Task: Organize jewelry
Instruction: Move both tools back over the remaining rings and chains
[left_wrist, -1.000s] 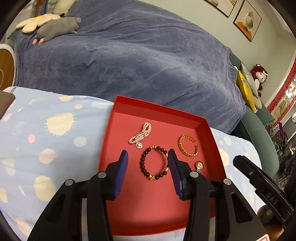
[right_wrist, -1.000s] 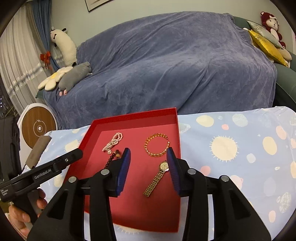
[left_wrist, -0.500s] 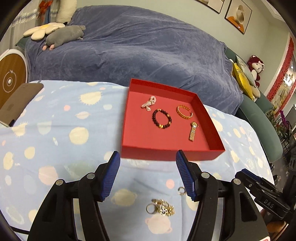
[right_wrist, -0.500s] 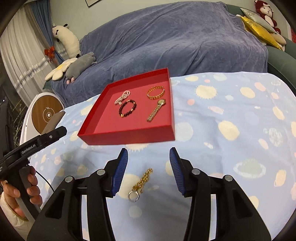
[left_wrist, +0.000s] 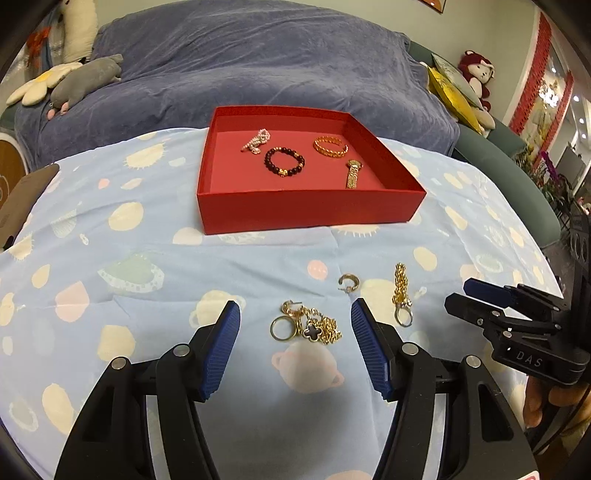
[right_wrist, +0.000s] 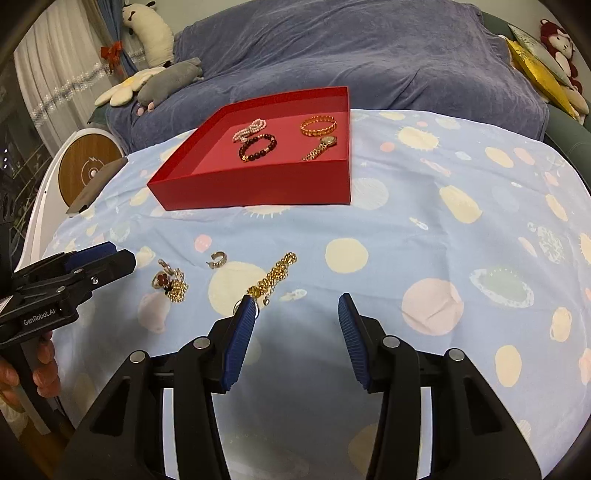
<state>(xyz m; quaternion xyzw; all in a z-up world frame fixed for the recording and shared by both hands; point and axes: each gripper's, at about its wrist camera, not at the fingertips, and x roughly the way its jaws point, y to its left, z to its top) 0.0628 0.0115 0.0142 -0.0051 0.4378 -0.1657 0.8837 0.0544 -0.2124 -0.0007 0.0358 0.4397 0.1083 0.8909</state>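
Observation:
A red tray (left_wrist: 306, 212) (right_wrist: 255, 188) on the blue patterned cloth holds a pearl bracelet (left_wrist: 255, 140), a dark bead bracelet (left_wrist: 283, 162), a gold bangle (left_wrist: 330, 146) and a gold watch (left_wrist: 352, 173). Loose on the cloth nearer me lie a tangle of gold pieces with a black clover (left_wrist: 308, 326) (right_wrist: 170, 282), a small gold hoop (left_wrist: 349, 282) (right_wrist: 218, 258) and a gold chain with a ring (left_wrist: 400, 293) (right_wrist: 273, 275). My left gripper (left_wrist: 295, 321) is open just short of the tangle. My right gripper (right_wrist: 295, 310) is open, its left finger by the chain's end.
A blue-covered sofa (left_wrist: 258, 66) with plush toys (left_wrist: 74, 83) stands behind the table. A brown phone-like slab (left_wrist: 22, 201) lies at the cloth's left edge. A round wooden-faced device (right_wrist: 88, 168) sits beyond the left edge. Yellow cushions (right_wrist: 535, 70) lie far right.
Both grippers have pulled back from over the red tray toward the near side of the table. The loose jewelry on the cloth now lies just ahead of them. Both stay open.

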